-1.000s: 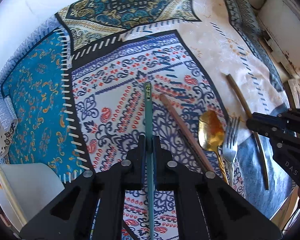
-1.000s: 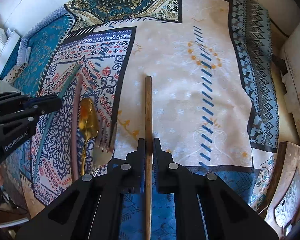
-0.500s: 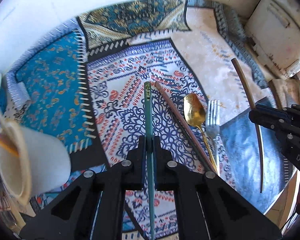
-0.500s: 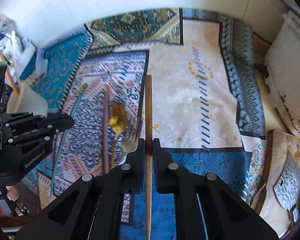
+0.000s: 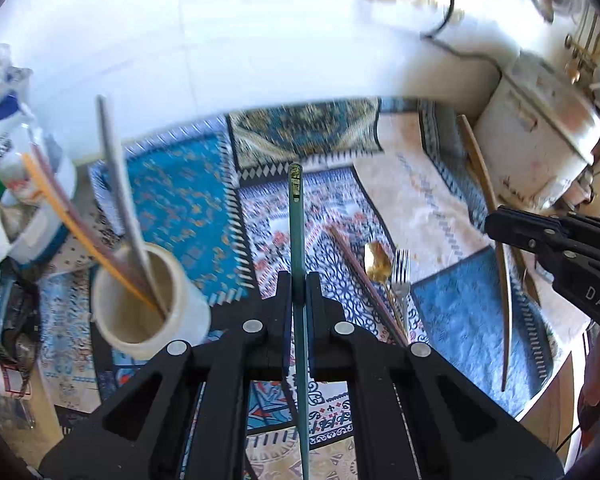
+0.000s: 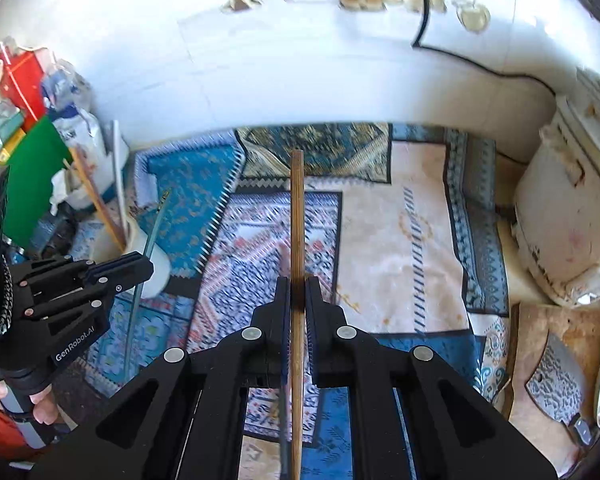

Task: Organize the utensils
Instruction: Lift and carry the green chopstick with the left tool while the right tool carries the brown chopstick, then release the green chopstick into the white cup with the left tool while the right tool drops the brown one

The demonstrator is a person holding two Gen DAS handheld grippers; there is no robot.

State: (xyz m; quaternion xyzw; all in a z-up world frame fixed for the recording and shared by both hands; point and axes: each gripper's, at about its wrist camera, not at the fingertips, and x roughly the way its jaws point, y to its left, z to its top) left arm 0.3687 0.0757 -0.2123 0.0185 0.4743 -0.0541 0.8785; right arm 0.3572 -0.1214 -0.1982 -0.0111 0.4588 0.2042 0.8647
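My left gripper (image 5: pixel 299 280) is shut on a teal chopstick (image 5: pixel 295 216) that points away over the patterned cloth (image 5: pixel 188 204). My right gripper (image 6: pixel 298 286) is shut on a brown wooden chopstick (image 6: pixel 297 208). In the left wrist view the right gripper (image 5: pixel 496 226) shows at the right edge with its brown chopstick (image 5: pixel 480 168). In the right wrist view the left gripper (image 6: pixel 142 268) shows at the left with the teal chopstick (image 6: pixel 152 236). A cream cup (image 5: pixel 148 304) holds several sticks at the left. A reddish chopstick (image 5: pixel 360 276), a gold spoon (image 5: pixel 376 260) and a silver fork (image 5: pixel 401 268) lie on the cloth.
Bottles and packets (image 6: pixel 32 92) crowd the far left by a green board (image 6: pixel 32 176). A white appliance (image 6: pixel 572 216) stands at the right, and a cleaver (image 6: pixel 560 392) lies on a wooden board (image 6: pixel 540 320). A white tiled wall (image 6: pixel 300 68) rises behind the cloth.
Both grippers have risen with their chopsticks, so the cloth looks smaller and the wall has come into view. The cream cup has come further into the left wrist view.
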